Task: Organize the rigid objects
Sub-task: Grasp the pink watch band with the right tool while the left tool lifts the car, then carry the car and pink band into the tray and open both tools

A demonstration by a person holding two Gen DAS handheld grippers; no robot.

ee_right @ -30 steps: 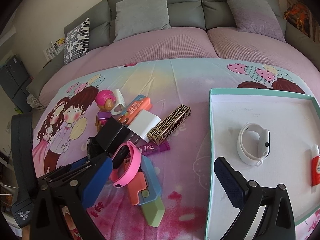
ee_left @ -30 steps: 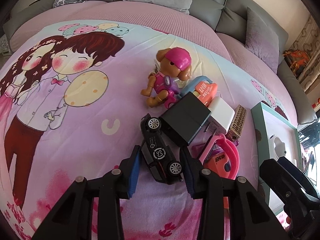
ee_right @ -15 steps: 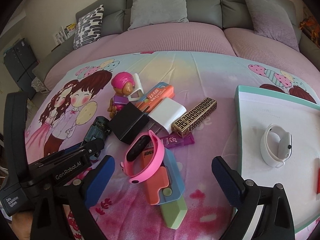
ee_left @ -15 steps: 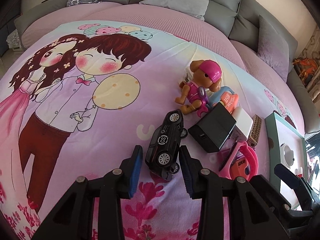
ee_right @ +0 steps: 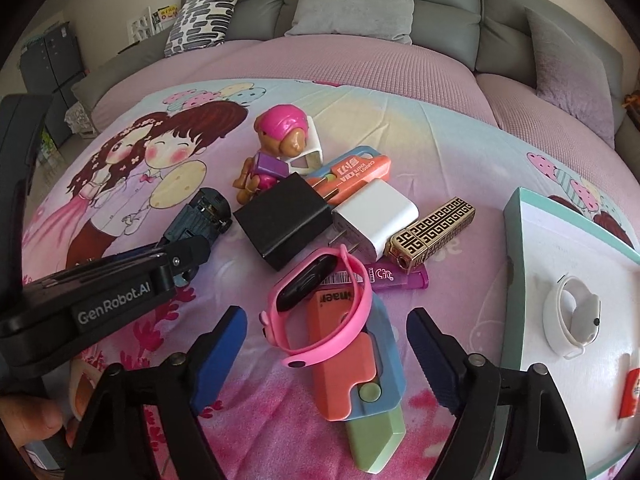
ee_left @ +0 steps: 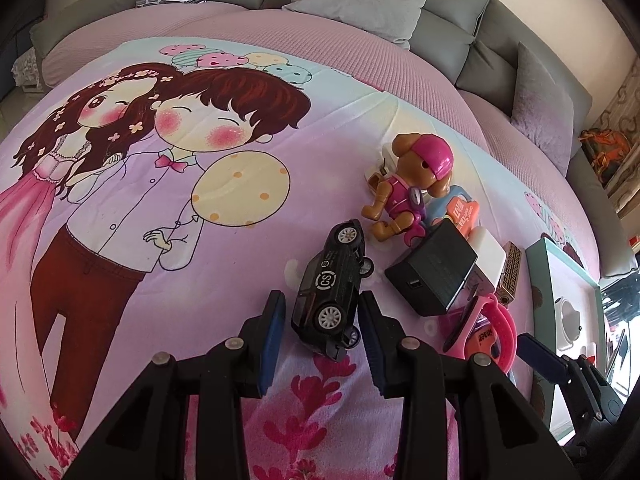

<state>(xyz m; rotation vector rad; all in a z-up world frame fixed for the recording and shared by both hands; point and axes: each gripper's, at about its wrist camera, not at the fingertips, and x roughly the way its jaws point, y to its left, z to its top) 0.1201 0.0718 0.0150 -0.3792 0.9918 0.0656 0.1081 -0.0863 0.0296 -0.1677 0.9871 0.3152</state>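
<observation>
A black toy car (ee_left: 330, 292) sits between the pads of my left gripper (ee_left: 322, 320), tilted and lifted off the printed sheet; the jaws look closed on it. The car also shows in the right wrist view (ee_right: 200, 216). My right gripper (ee_right: 326, 344) is open above a pink wristband (ee_right: 320, 308) lying on an orange-blue-green utility knife (ee_right: 356, 380). A pile holds a black charger (ee_right: 284, 220), white charger (ee_right: 376, 216), gold patterned case (ee_right: 432, 236), purple tube (ee_right: 396, 280), orange-blue pack (ee_right: 352, 172) and a pink-capped dog toy (ee_right: 280, 140).
A white tray with teal rim (ee_right: 516, 216) lies at the right, holding a white watch band (ee_right: 572, 320) and a red-capped tube (ee_right: 630, 396). Grey sofa cushions (ee_right: 356, 0) stand at the back. The cartoon-printed sheet (ee_left: 160, 184) spreads left.
My left gripper has pulled the black car leftward out of the pile and closed on it. My right gripper has shifted left, from over the tray edge to over the pink wristband.
</observation>
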